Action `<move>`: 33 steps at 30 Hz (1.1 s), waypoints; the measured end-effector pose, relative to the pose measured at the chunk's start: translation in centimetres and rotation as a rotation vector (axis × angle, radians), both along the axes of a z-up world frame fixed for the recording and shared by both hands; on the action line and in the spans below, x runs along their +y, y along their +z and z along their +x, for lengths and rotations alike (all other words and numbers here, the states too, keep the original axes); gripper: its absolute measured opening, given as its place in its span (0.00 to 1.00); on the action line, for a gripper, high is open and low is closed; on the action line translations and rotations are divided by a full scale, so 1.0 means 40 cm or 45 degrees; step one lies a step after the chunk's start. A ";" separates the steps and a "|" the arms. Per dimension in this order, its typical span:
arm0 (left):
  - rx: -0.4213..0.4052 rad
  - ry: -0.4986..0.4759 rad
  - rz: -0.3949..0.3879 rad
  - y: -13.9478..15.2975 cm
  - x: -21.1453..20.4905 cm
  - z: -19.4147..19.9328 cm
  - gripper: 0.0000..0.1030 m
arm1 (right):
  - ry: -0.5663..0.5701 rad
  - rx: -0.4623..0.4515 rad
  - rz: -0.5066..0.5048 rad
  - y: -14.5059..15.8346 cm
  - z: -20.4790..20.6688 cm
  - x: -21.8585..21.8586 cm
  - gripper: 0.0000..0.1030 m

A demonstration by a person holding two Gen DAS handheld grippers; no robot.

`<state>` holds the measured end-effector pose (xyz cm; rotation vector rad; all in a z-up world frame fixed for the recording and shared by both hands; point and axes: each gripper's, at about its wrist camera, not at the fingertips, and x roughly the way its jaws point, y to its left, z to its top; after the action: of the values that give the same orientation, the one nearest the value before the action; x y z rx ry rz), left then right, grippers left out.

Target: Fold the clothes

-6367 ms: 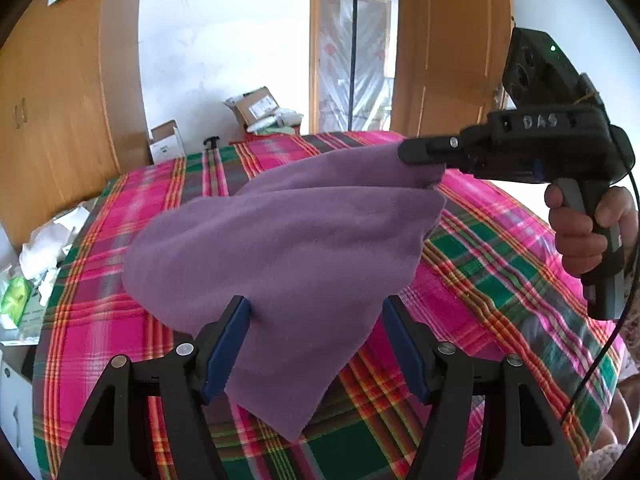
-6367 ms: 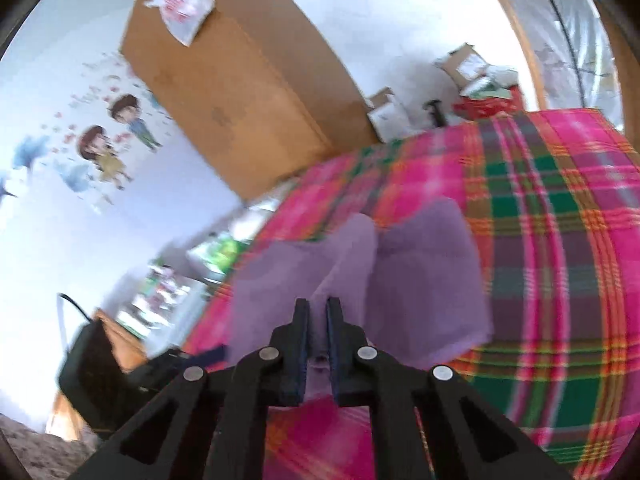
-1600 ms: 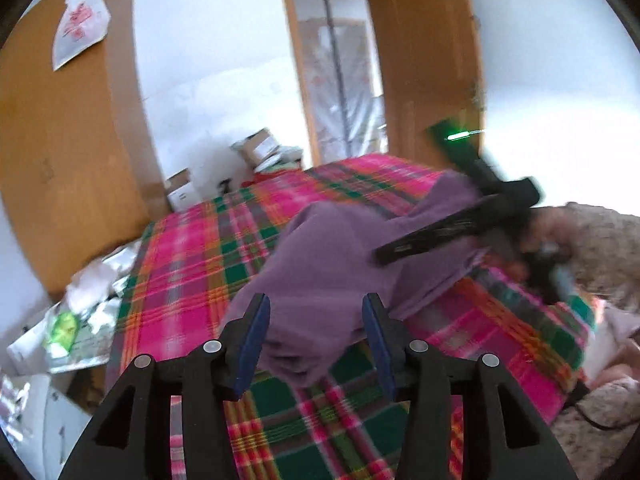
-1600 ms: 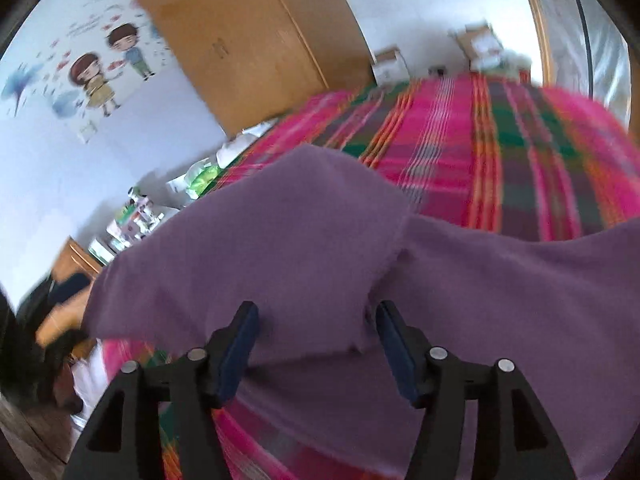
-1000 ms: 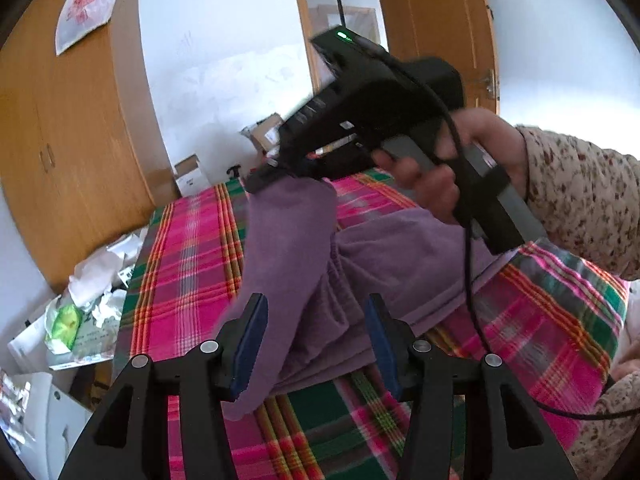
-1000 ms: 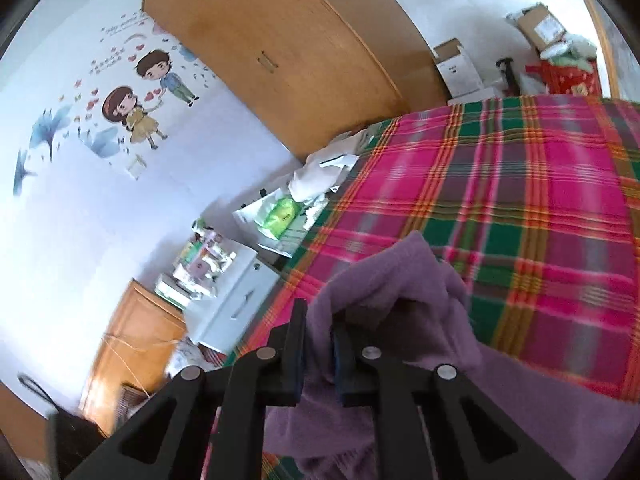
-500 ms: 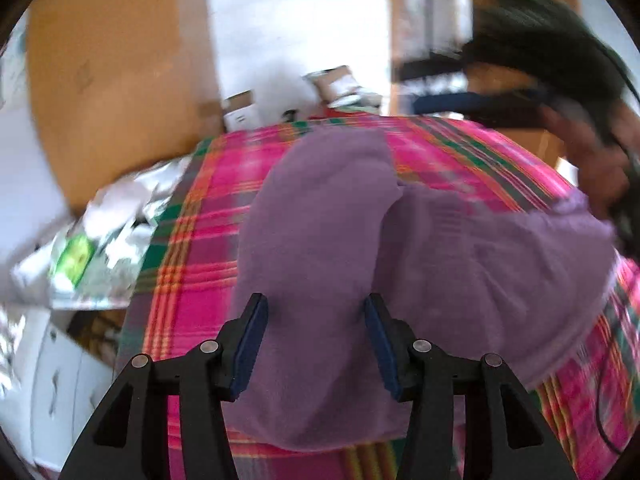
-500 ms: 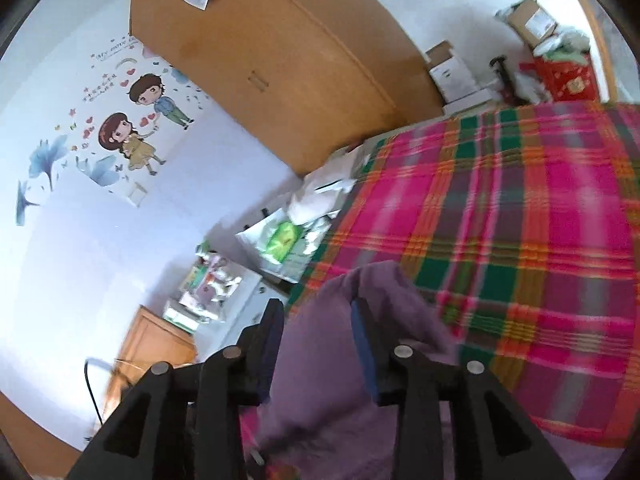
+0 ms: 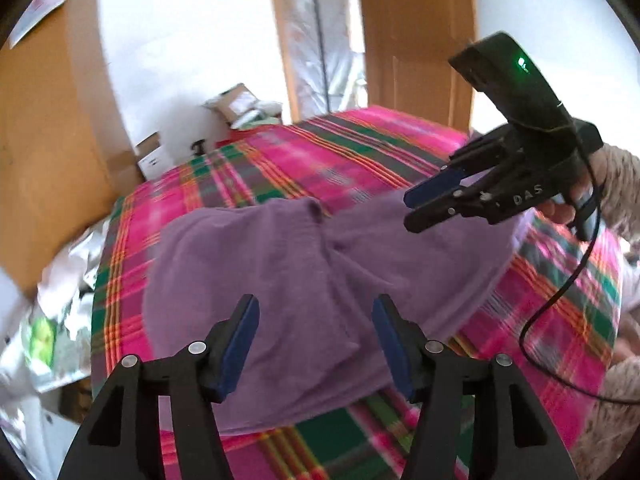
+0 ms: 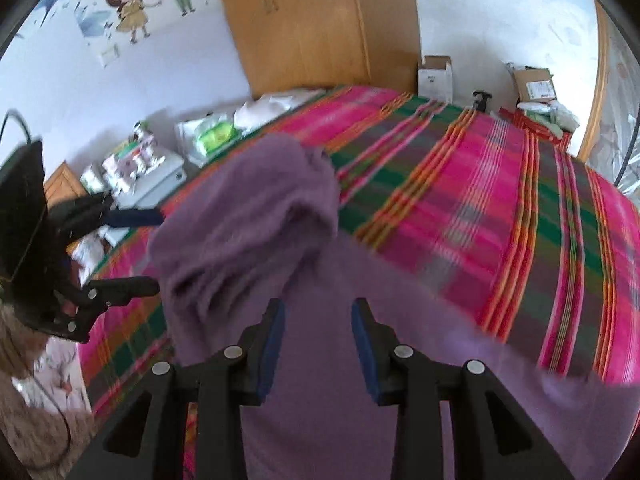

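A purple fleece garment (image 9: pixel 296 268) lies on the pink and green plaid bedspread (image 9: pixel 360 152), with one part folded over onto the rest. My left gripper (image 9: pixel 315 332) hovers open just above its near edge, with nothing between the fingers. At the right, my right gripper (image 9: pixel 414 210) is held in a hand above the garment, jaws apart and empty. In the right wrist view the right gripper (image 10: pixel 318 334) stands open over the purple garment (image 10: pixel 360 380), whose folded flap (image 10: pixel 248 216) bunches up ahead. The left gripper (image 10: pixel 140 252) shows open at the left edge.
A wooden wardrobe (image 10: pixel 312 24) and cardboard boxes (image 10: pixel 434 74) stand beyond the bed's far side. Bags and bedside clutter (image 10: pixel 208 136) lie along the bed's left edge. A black cable (image 9: pixel 560 292) hangs from the right gripper, beside a patterned sleeve (image 9: pixel 620 184).
One second ago the right gripper was shut on a fold of the garment. It has since let go, opened and drawn back, and the fold now rests on the garment. The left gripper stayed open.
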<state>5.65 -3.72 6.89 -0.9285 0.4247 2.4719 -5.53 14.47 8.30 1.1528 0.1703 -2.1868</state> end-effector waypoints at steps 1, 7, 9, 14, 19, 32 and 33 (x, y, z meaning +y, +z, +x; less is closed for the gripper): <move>-0.009 -0.008 -0.010 -0.007 0.010 -0.001 0.60 | 0.017 -0.005 0.016 -0.009 0.018 0.003 0.36; -0.075 0.097 -0.066 -0.056 0.011 -0.038 0.60 | 0.079 -0.021 0.061 -0.052 0.092 0.005 0.56; -0.094 0.140 -0.058 -0.065 -0.003 -0.049 0.60 | 0.103 -0.038 0.065 -0.066 0.111 0.000 0.58; -0.085 0.177 -0.040 -0.051 -0.029 -0.059 0.51 | 0.175 0.008 0.147 -0.088 0.146 -0.035 0.60; -0.076 0.231 -0.048 -0.045 -0.055 -0.082 0.23 | 0.190 0.000 0.123 -0.084 0.154 -0.033 0.28; -0.024 0.445 0.010 -0.008 -0.185 -0.116 0.15 | 0.214 -0.056 -0.012 -0.061 0.161 -0.010 0.04; -0.027 0.464 0.010 -0.010 -0.195 -0.115 0.15 | 0.210 -0.067 -0.037 -0.058 0.157 -0.004 0.04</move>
<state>1.04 -11.53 6.47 -1.1117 0.2555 2.7816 0.76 14.29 5.97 1.1380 0.2031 -2.0068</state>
